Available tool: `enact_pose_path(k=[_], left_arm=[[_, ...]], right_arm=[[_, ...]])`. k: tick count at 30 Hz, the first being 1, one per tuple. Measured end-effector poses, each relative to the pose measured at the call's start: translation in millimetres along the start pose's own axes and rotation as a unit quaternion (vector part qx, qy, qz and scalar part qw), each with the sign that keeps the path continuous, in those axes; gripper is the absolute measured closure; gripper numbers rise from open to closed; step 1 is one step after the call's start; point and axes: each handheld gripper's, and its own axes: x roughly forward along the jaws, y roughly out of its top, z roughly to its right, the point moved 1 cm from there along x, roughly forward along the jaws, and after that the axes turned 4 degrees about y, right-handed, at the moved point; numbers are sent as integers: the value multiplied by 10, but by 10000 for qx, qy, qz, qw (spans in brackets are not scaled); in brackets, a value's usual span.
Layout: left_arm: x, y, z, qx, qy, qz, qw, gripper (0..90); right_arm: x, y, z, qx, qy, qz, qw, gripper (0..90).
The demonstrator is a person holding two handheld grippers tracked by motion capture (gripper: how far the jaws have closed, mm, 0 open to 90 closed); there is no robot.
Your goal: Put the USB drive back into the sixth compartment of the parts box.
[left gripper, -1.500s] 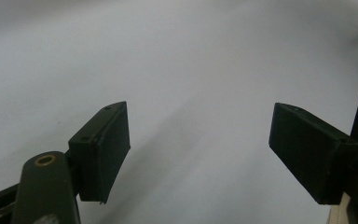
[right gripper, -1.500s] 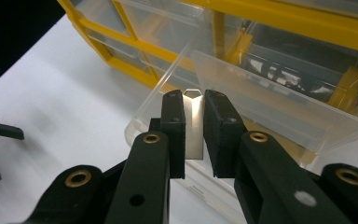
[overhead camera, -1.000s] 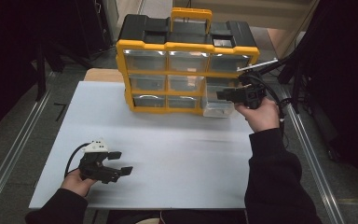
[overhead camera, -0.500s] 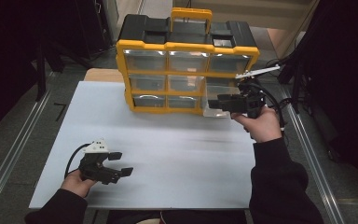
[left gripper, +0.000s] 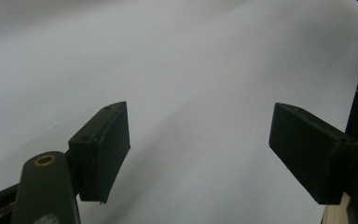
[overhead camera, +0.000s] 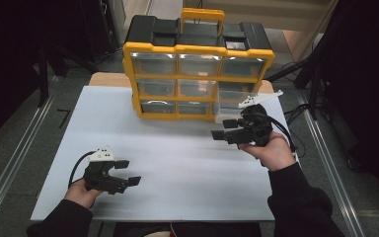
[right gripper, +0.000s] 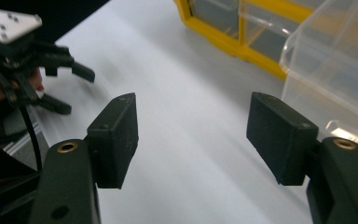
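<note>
While both pairs of jaws stand wide and empty, the left gripper has only the white table between them; the right gripper has a pulled-out clear drawer of the yellow organiser beside its right jaw. Dark room around.

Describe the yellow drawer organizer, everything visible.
The organizer is a yellow plastic frame with a black top, a yellow carry handle and a grid of clear drawers, three across. It stands upright at the far edge of the white table, front facing the person. The bottom-right drawer is pulled partway out; the rest look shut. Contents can't be made out. The right tongs hover open just in front of that drawer, not touching it.
</note>
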Motion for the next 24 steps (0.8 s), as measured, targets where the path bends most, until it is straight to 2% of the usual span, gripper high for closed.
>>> enact_pose_path(k=[4, 9, 13, 18, 24], left_arm=[[3, 1, -1, 2, -3, 6, 10000, 215], [8, 1, -1, 13, -6, 2, 10000, 215], [14, 2, -4, -7, -10, -11, 10000, 215], [15, -1, -7, -10, -6, -16, 10000, 215], [18, -3, 13, 47, -1, -36, 10000, 215]], right_arm=[[67, -106, -1, 32, 106, -40, 9999, 277], [184, -237, 23, 33, 226, -209, 9995, 272], [300, -322, 40, 67, 186, -301, 9994, 271], [406, -420, 41, -69, 133, -380, 9992, 271], [508, -600, 75, -103, 102, -343, 9993, 267]])
